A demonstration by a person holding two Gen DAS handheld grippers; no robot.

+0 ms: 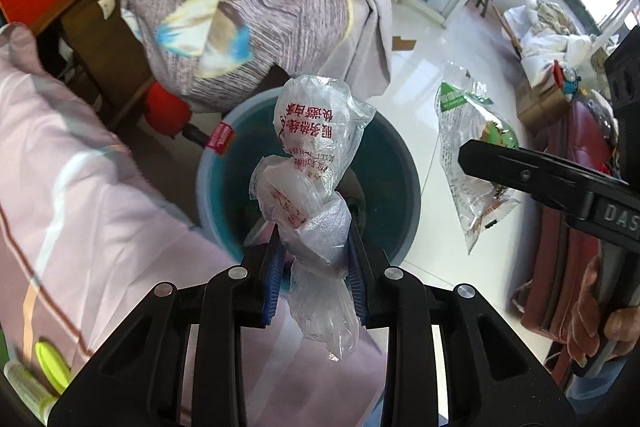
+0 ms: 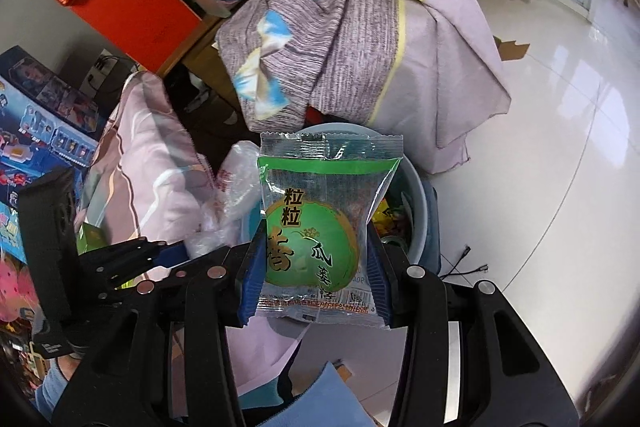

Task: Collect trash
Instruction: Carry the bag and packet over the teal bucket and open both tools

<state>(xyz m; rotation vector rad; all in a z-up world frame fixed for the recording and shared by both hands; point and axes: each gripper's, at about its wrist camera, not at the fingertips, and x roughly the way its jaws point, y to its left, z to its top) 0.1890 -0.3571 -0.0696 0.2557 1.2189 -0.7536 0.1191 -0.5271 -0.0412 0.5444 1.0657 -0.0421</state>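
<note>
Carrying trash to the bin (image 1: 404,163): left gripper (image 1: 316,251) pinching a crumpled plastic bag (image 1: 316,155) right above it, right gripper (image 2: 316,259) clamping a green snack packet (image 2: 320,223) over the rim. Next, judging by this: lowering slightly, then releasing both inside.

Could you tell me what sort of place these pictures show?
Most likely a lived-in room at home, perhaps a bedroom: folded bedding is piled above a blue bin, boxed toys are stacked by the wall, and the floor is glossy white tile.
</note>
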